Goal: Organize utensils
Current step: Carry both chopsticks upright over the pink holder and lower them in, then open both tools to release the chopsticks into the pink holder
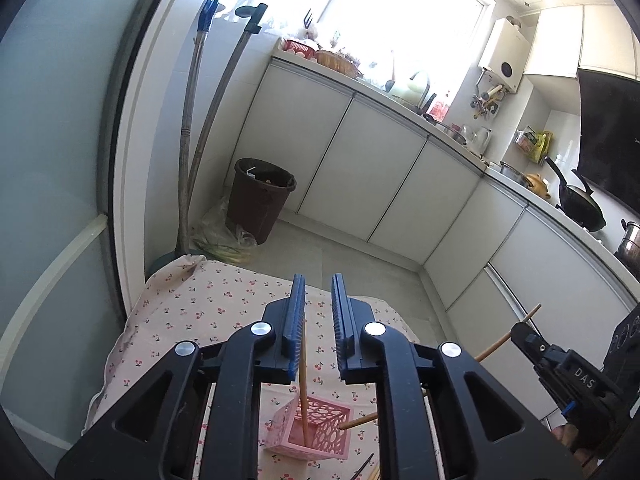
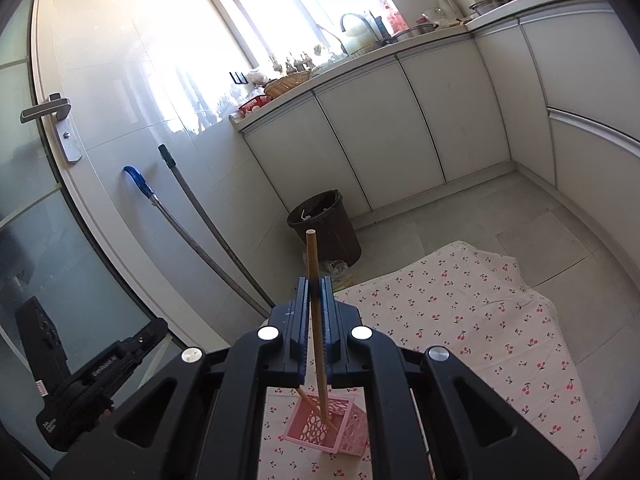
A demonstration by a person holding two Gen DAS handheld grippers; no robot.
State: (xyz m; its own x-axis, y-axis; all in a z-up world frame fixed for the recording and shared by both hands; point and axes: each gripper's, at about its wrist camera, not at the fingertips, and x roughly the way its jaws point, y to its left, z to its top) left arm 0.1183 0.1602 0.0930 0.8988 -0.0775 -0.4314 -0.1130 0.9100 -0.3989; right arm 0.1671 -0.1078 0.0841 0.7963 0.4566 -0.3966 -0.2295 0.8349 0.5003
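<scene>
The letters "DAS" stand in pale print on the black body of the right gripper (image 1: 520,330), seen at the right edge of the left wrist view; the word seems to run on but is cut off there. In the right wrist view the left gripper (image 2: 160,326) carries a pale word along its body, too blurred and turned to read. A small white label with red marks sits on its handle low down, also unreadable. The red package (image 1: 438,110) on the counter (image 1: 304,65) bears print that is too small to make out.
</scene>
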